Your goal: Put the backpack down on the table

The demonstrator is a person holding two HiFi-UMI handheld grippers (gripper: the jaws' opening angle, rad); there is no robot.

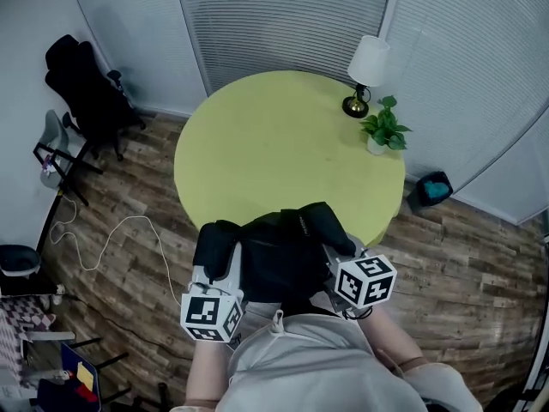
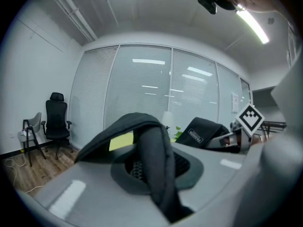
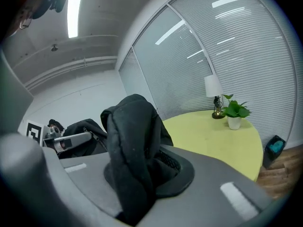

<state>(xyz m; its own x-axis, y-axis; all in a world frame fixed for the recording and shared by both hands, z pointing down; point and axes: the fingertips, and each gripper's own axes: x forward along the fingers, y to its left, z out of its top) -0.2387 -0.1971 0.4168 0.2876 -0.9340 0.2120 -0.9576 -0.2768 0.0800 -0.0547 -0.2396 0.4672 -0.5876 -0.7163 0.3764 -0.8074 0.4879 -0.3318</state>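
A black backpack [image 1: 279, 251] hangs between my two grippers at the near edge of the round yellow-green table [image 1: 274, 148]. My left gripper [image 1: 208, 273] is shut on a black shoulder strap [image 2: 158, 167], which runs up out of its jaws. On the other side, my right gripper [image 1: 333, 260] is shut on the other black padded strap [image 3: 132, 160]. The backpack's body [image 2: 203, 131] shows between the two in the left gripper view. In the head view both jaw tips are hidden under the bag.
At the table's far right stand a small lamp [image 1: 366, 71] with a white shade and a potted green plant [image 1: 383, 127]. A black office chair [image 1: 86, 88] is at the left by the wall, a cable [image 1: 111, 239] lies on the wood floor, and a dark bin [image 1: 433, 189] sits right of the table.
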